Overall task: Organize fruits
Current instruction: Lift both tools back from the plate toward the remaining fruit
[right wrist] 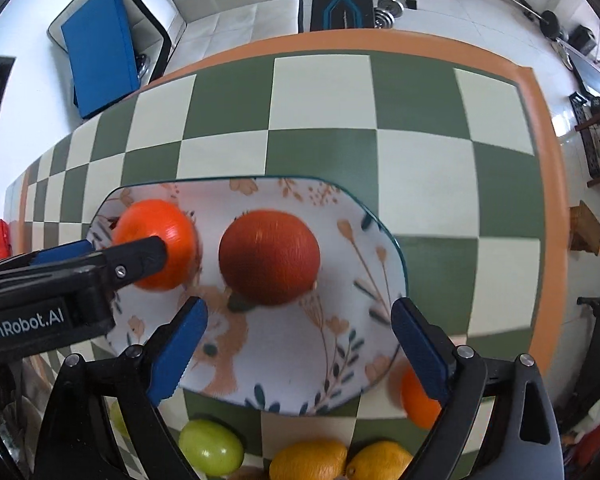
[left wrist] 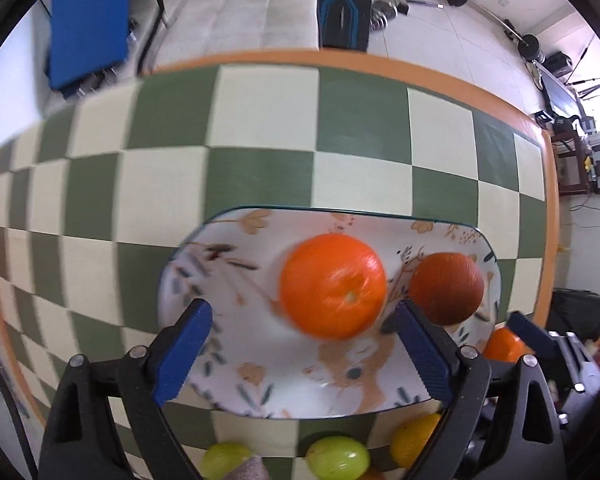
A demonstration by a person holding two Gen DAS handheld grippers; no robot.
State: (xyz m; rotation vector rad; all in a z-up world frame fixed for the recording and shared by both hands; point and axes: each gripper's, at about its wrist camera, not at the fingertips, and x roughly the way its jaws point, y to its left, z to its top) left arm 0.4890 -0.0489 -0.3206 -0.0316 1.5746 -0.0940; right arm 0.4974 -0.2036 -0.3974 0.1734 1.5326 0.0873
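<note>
The left gripper (left wrist: 304, 340) and right gripper (right wrist: 300, 340) are both hanging wide open over the floral plate (right wrist: 340, 320), gripping nothing. A bright orange (left wrist: 332, 284) and a darker orange (right wrist: 269, 256) are sitting on the plate, side by side. Green fruits (right wrist: 211, 446) and lemons (right wrist: 308, 460) are lying off the plate's near edge on the checkered tablecloth (right wrist: 320, 100).

Bright orange (left wrist: 332, 285) motion-blurred in left wrist view. Third orange (right wrist: 418, 400) partly hidden behind right gripper's finger. Green fruit (left wrist: 337, 458) and lemons (right wrist: 308, 462) cut off at bottom edge.
</note>
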